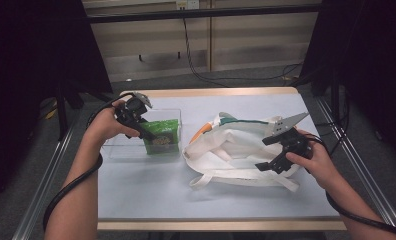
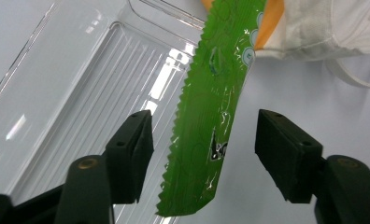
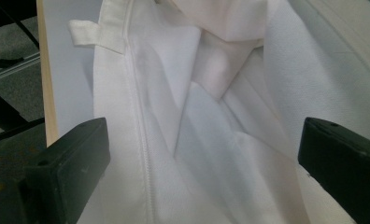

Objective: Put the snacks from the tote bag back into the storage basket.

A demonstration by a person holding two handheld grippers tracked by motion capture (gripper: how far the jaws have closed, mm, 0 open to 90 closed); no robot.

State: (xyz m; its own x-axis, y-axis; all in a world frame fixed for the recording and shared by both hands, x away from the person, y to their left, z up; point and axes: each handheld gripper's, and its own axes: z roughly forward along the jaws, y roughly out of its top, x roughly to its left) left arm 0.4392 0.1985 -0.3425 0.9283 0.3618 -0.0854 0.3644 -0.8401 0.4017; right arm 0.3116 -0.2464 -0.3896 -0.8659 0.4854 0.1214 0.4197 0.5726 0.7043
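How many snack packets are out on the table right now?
2. A green packet stands in the clear tray, between the left gripper's open jaws. An orange one pokes out of the white bag, which may hide more.

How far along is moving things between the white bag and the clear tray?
Done: one green packet stands in the clear tray. In hand: the left claw is open around it, pads apart from it. Left: an orange item sticks out of the white bag, where the open right claw hovers.
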